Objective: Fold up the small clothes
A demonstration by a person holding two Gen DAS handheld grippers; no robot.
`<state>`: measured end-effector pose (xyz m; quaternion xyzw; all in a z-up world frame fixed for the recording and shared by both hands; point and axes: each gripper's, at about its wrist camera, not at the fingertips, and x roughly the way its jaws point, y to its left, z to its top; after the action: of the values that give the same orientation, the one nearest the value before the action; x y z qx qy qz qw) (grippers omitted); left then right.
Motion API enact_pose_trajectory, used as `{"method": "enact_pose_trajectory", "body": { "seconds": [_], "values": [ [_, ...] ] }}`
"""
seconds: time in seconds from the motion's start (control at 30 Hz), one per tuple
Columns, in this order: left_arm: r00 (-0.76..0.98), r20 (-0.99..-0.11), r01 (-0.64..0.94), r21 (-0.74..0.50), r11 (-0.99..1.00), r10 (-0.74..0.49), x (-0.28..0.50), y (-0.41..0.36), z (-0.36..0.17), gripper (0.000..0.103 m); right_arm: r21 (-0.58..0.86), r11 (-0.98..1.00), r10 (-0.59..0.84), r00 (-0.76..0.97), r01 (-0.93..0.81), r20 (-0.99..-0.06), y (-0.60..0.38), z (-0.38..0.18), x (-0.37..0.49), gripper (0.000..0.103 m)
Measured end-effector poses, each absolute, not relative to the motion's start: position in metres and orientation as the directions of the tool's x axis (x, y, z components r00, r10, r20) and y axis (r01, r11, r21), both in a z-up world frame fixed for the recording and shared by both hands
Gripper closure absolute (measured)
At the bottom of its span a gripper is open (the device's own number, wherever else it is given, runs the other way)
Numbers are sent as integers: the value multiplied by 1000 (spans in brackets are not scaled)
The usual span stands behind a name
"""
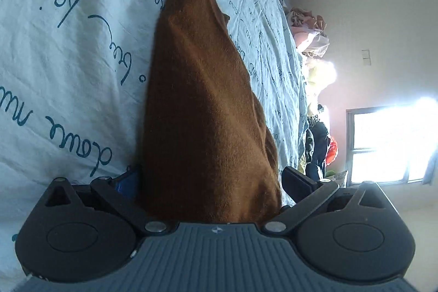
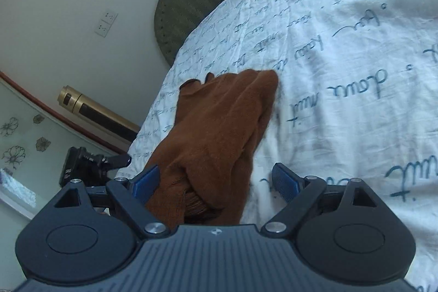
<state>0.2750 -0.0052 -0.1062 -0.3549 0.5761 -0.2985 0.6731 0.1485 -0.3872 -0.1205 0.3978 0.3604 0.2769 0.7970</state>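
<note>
Both hand-held grippers, left (image 1: 210, 179) and right (image 2: 216, 179), stand wide over the brown garment (image 1: 202, 106) on the bed (image 1: 68, 45); withdraw cleanly, without dragging the fold.

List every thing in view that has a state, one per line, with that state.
brown garment: bunched in a long heap on the bedsheet, lying between both tongs, gripped by neither.
left tongs: open, pads clear of the cloth.
right tongs: open, garment end lying between the fingers.
bedsheet: spread out, wrinkled.
clothes pile: unfolded, heaped past the bed's edge.
</note>
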Motion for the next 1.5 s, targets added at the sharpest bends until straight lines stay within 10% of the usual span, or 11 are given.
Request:
{"method": "enact_pose_trajectory", "body": {
  "seconds": [0.1,0.17,0.4,0.63,0.77,1.03,1.1,1.2,1.23,1.3,1.5],
  "values": [
    [180,-695,112,-688,717,-696,272,-27,-92,63,797,572,725,573,-194,-381,-365,-116,159,29],
    [236,-743,223,-586,779,-627,267,-40,-77,69,760,624,692,578,-180,-432,-352,-110,166,69],
    [531,-723,447,-204,871,-442,235,-65,10,72,561,786,558,687,-259,-465,-308,-42,155,75],
    [473,-756,370,-295,881,-452,257,-33,10,56,554,786,555,709,-275,-435,-286,-9,173,72],
    [359,-806,194,-429,883,-470,269,15,-52,31,537,824,519,624,-184,-584,-276,-54,202,18],
    [329,-672,165,-651,741,-663,214,62,-77,11,663,733,570,671,-154,-474,-316,-90,127,18],
    [331,-662,163,-662,732,-672,213,57,-81,21,688,712,584,660,-137,-473,-315,-98,127,18],
    [242,-667,109,-703,703,-705,217,45,-91,81,727,667,637,631,-163,-442,-303,-109,142,17],
    [244,-662,100,-710,697,-709,217,44,-90,83,730,660,651,619,-177,-439,-296,-108,146,20],
    [256,-642,70,-734,676,-723,216,50,-85,85,721,671,656,593,-174,-468,-283,-100,152,90],
    [249,-653,117,-713,691,-716,193,70,-65,83,629,727,628,637,-275,-448,-270,-49,111,91]
  ]
}}
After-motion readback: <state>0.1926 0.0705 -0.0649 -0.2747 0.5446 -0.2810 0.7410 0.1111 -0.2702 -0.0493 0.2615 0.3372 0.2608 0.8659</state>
